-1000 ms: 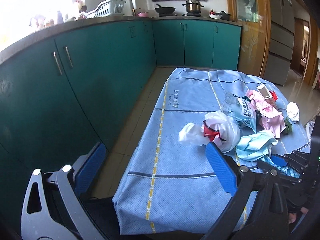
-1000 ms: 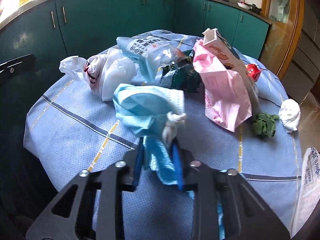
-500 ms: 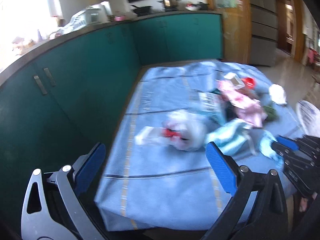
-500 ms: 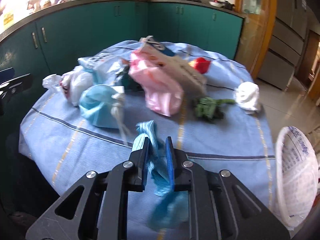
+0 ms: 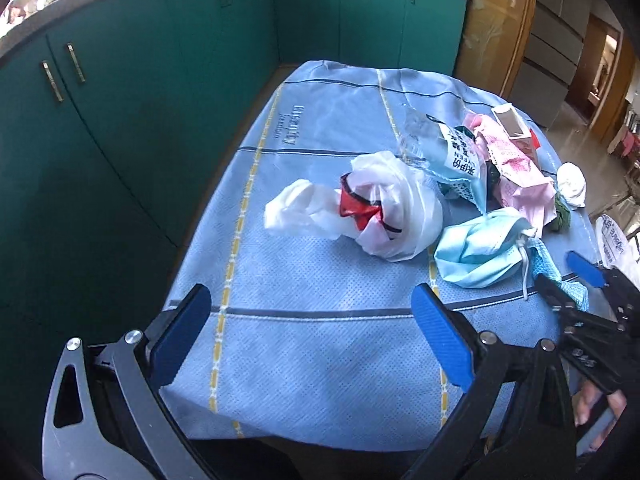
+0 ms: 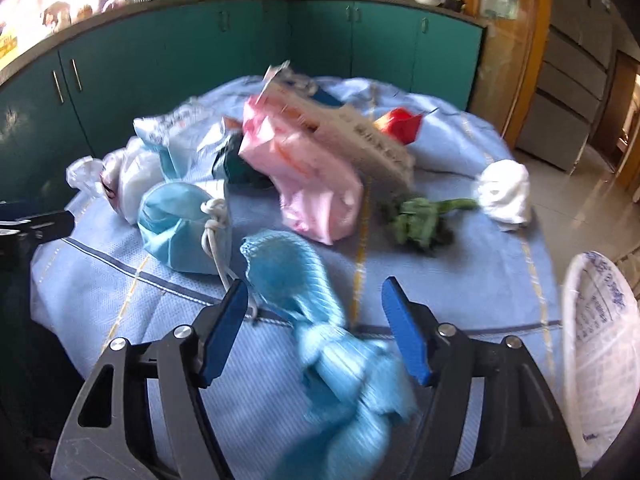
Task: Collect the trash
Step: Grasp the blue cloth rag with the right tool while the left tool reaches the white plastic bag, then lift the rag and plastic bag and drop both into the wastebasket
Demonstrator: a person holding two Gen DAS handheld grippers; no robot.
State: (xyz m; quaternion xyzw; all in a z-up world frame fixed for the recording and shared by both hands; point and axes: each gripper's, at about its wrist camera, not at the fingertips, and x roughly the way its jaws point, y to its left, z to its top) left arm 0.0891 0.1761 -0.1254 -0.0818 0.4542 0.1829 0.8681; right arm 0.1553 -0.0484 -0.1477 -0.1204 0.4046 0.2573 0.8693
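Left wrist view: blue cloth-covered table (image 5: pixel 320 344) with scattered trash, teal kitchen cabinets (image 5: pixel 160 80) behind
Left gripper (image 5: pixel 308 332): blue-padded fingers spread wide apart, nothing between them, above the near table edge
White plastic bag with a red wrapper showing at its mouth (image 5: pixel 372 212): lies mid-table, knotted and crumpled
Light blue face mask with white ear loops (image 5: pixel 484 252): just right of the white bag, touching it
Clear printed plastic packet (image 5: pixel 448 152): behind the white bag
Pink crumpled plastic bag (image 5: pixel 516 176): far right, a small open carton (image 5: pixel 512 122) leaning on it
White crumpled tissue wad (image 5: pixel 572 188): at the right table edge
Right gripper (image 5: pixel 576 280): seen at the right edge, a blue mesh scrap by its tips
Right wrist view: same table (image 6: pixel 460 264) from the other side
Right gripper (image 6: pixel 316 328): fingers open, not clamping
Blue mesh cloth scrap (image 6: pixel 320 320): blurred, between the open fingers, over the near table edge; whether it touches the pads cannot be told
White woven trash basket (image 6: pixel 600 340): at the right, beside the table; contents not visible
Green crumpled scrap (image 6: pixel 416 220): between pink bag (image 6: pixel 316 184) and tissue wad (image 6: pixel 504 196)
Red crumpled wrapper (image 6: pixel 400 122): behind the carton (image 6: pixel 360 136)
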